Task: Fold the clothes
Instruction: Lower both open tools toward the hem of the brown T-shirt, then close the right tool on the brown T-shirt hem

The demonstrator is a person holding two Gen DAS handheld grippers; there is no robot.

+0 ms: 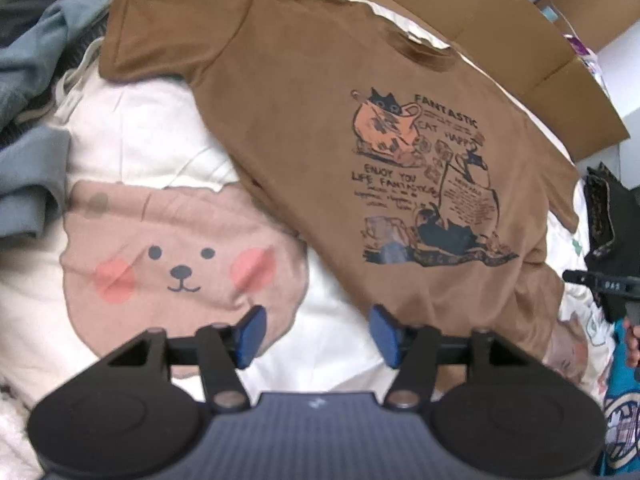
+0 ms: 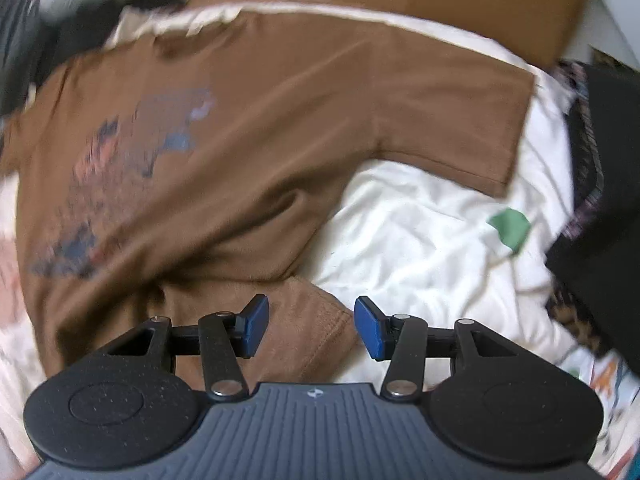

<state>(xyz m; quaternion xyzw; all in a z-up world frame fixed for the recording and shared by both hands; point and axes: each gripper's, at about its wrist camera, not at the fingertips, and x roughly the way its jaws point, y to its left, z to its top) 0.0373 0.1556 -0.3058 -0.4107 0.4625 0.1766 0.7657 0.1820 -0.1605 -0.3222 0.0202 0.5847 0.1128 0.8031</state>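
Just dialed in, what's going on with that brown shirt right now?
A person is holding a gripper in each hand over a brown T-shirt that lies spread print-up on a white bedsheet, on top of a cream shirt with a bear face. Neither gripper holds anything. The left gripper is open above the sheet beside the shirt's lower edge. The right gripper is open too, with the rumpled bottom corner of the shirt between its jaws but not pinched. No fold has been made yet.

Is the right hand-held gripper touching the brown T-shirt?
Cannot tell. In the right wrist view the open right hand-held gripper is over the brown T-shirt hem, but neither contact nor gap shows plainly.
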